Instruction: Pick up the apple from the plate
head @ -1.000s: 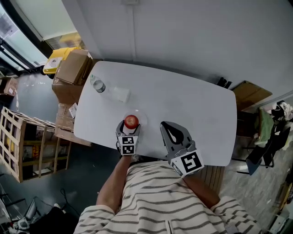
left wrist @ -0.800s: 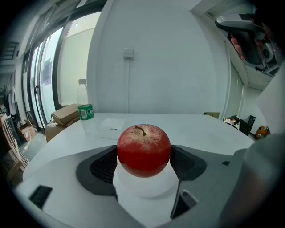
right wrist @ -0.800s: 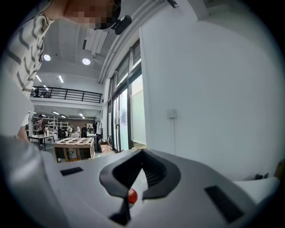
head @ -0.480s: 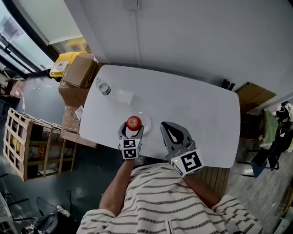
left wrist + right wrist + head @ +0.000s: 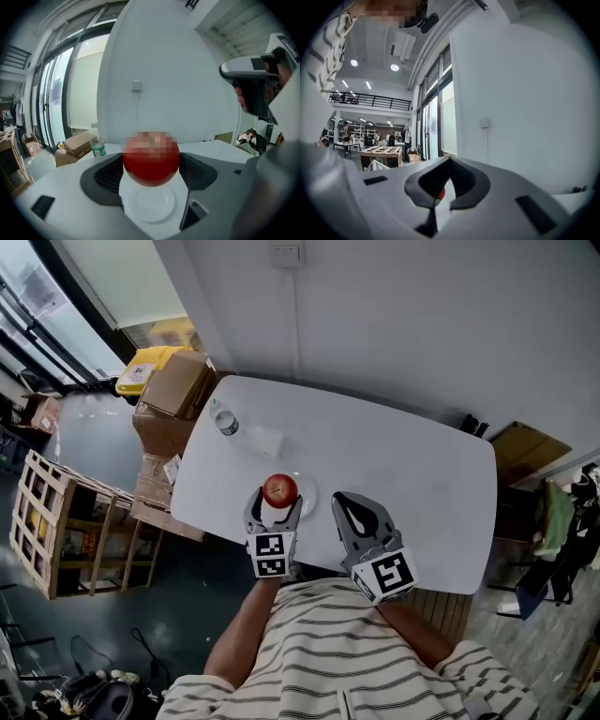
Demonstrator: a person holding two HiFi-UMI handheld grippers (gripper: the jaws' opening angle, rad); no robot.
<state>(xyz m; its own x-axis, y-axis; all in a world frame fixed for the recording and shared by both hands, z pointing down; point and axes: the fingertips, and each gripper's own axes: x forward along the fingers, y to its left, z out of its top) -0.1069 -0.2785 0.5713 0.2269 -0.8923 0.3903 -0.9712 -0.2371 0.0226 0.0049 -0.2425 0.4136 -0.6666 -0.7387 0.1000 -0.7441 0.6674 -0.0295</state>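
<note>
A red apple (image 5: 279, 489) sits between the jaws of my left gripper (image 5: 277, 504), which is shut on it and holds it up in the air. In the left gripper view the apple (image 5: 151, 160) hangs above the small white plate (image 5: 151, 205), and both pads press its sides. The plate (image 5: 306, 495) lies bare near the front edge of the white table (image 5: 403, 474). My right gripper (image 5: 339, 498) hovers just right of the plate with its tips together and nothing in them. Through its jaws (image 5: 449, 161) a sliver of the red apple shows.
A water bottle (image 5: 223, 418) and a small clear box (image 5: 267, 440) stand at the table's far left corner. Cardboard boxes (image 5: 173, 388) and a wooden crate (image 5: 56, 521) sit on the floor to the left. A wall runs behind the table.
My left gripper has risen with the apple, lifting it off the plate. The right gripper has stayed where it was.
</note>
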